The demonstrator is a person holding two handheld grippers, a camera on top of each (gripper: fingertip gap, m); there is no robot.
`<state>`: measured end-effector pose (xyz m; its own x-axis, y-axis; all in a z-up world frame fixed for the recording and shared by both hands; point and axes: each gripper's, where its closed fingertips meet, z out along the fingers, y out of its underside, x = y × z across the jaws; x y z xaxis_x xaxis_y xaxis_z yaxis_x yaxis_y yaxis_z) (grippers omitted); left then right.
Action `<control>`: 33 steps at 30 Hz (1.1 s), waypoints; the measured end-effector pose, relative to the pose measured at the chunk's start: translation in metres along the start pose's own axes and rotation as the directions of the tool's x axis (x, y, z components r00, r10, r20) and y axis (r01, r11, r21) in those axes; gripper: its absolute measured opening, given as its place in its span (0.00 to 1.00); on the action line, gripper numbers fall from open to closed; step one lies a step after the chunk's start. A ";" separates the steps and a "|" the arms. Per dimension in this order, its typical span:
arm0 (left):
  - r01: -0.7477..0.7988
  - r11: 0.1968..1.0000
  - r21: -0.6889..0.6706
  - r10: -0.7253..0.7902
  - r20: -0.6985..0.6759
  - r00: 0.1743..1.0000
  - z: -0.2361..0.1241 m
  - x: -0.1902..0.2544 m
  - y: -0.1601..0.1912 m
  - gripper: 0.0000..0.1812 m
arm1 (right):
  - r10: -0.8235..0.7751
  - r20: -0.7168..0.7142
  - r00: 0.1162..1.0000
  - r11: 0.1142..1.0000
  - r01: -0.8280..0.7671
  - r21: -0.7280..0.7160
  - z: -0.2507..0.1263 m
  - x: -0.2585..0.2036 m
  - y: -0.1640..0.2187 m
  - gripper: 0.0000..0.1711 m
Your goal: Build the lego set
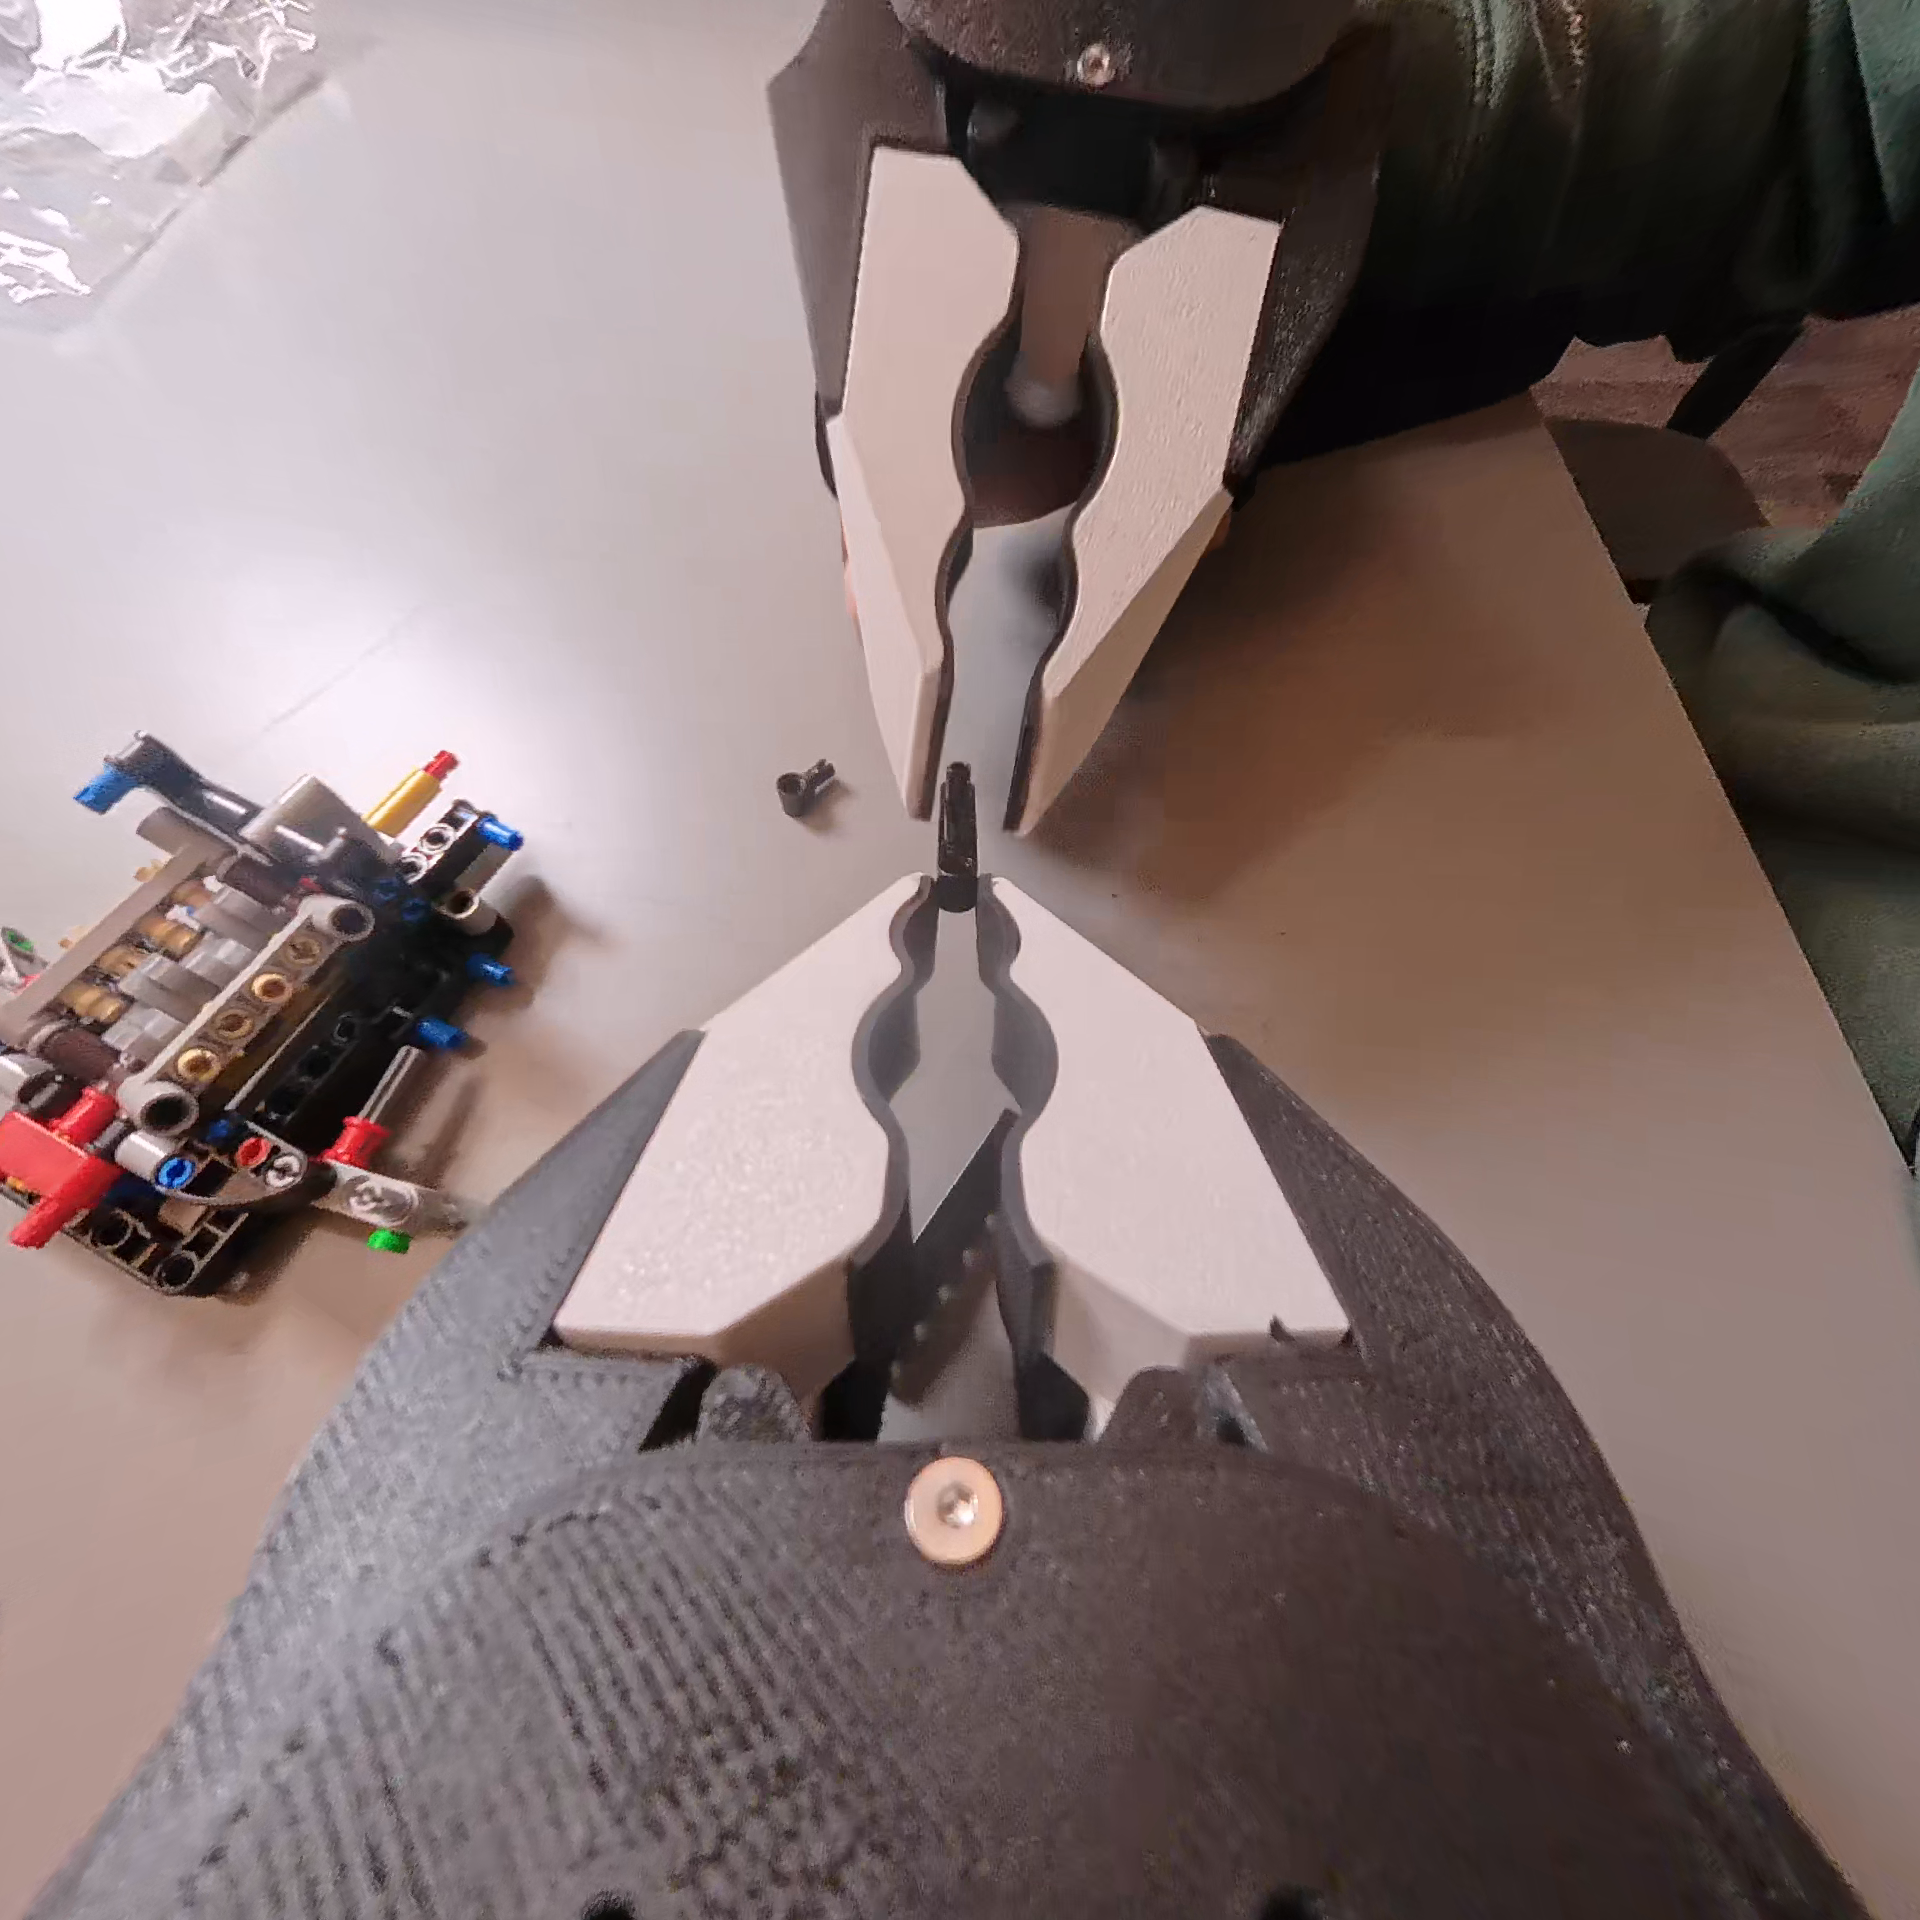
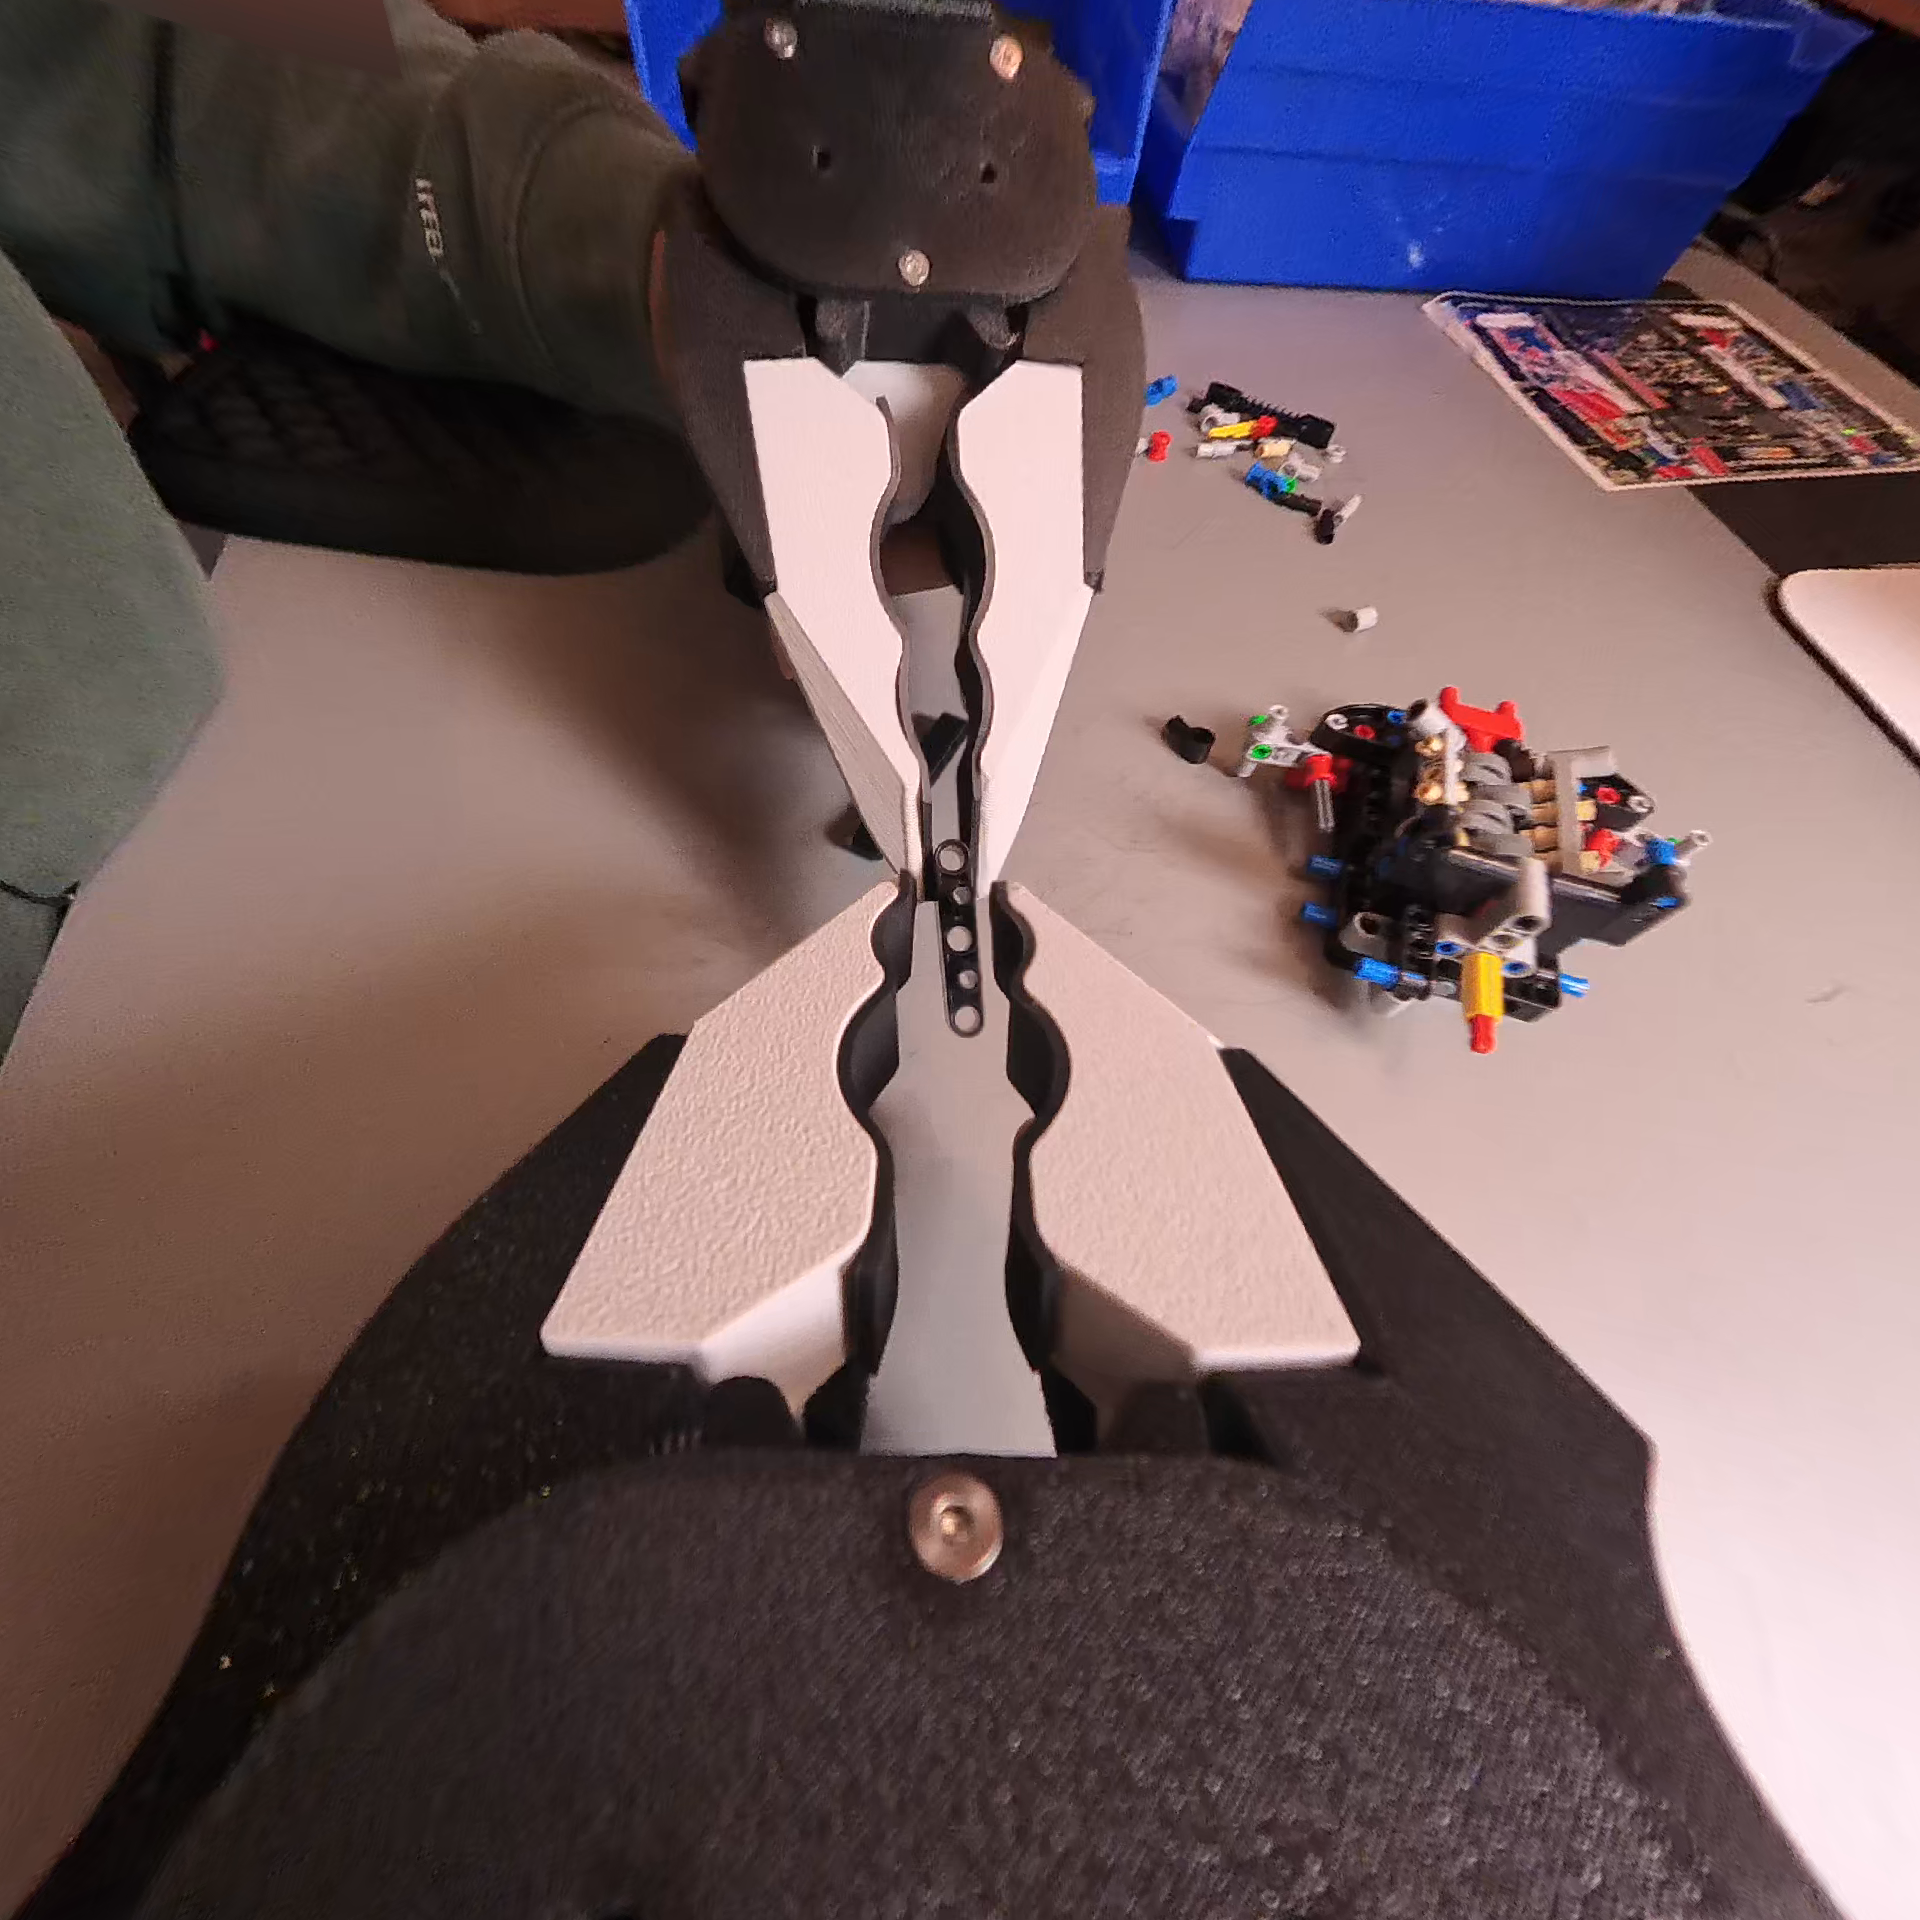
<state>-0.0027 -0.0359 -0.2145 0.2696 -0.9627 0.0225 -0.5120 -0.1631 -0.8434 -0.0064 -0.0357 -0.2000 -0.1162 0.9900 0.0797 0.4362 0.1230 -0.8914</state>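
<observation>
My left gripper [image 1: 956,894] is shut on a thin black beam with holes [image 1: 956,831], whose end sticks out past the fingertips. My right gripper [image 2: 951,891] faces it tip to tip and is open. Its fingers stand on either side of the beam's free end [image 2: 958,945], with a small gap on each side. In the left wrist view the right gripper [image 1: 966,816] comes in from above. In the right wrist view the left gripper [image 2: 951,862] does the same. The partly built model [image 1: 239,1039] lies on the grey table, away from both grippers [image 2: 1475,873].
A small black connector [image 1: 805,784] lies near the fingertips. Loose small parts [image 2: 1257,447], a grey bush [image 2: 1356,619], an instruction booklet [image 2: 1683,384] and blue bins [image 2: 1455,135] lie farther off. A crumpled plastic bag [image 1: 104,135] lies in a far corner. A green sleeve [image 1: 1662,156] is close. Left and right tips are no more than a few centimetres apart.
</observation>
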 end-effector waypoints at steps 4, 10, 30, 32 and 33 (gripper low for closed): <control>-0.038 0.999 -0.021 0.038 0.004 0.999 0.002 0.004 0.002 0.03 | 0.000 0.019 1.000 1.000 0.001 -0.021 0.004 -0.004 0.005 0.02; -0.040 0.999 -0.018 0.040 -0.007 0.999 0.001 0.007 0.002 0.03 | 0.002 0.034 0.999 1.000 -0.002 -0.005 0.003 -0.006 0.004 0.02; 0.047 0.992 0.114 -0.040 -0.060 0.997 -0.014 0.011 -0.025 0.04 | 0.145 0.155 0.977 0.964 -0.175 0.202 -0.012 -0.006 -0.022 0.01; 0.050 0.994 0.101 -0.043 -0.068 0.997 -0.013 0.013 -0.024 0.04 | 0.133 0.169 0.977 0.967 -0.165 0.192 -0.013 -0.008 -0.022 0.01; 0.053 0.994 0.091 -0.046 -0.074 0.996 -0.013 0.014 -0.023 0.04 | 0.129 0.175 0.976 0.970 -0.161 0.183 -0.013 -0.009 -0.021 0.01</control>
<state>0.0028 -0.0486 -0.1876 0.2318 -0.9675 0.1009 -0.4209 -0.1932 -0.8863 -0.0031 -0.0461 -0.1767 -0.2135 0.9701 -0.1157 0.2786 -0.0530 -0.9590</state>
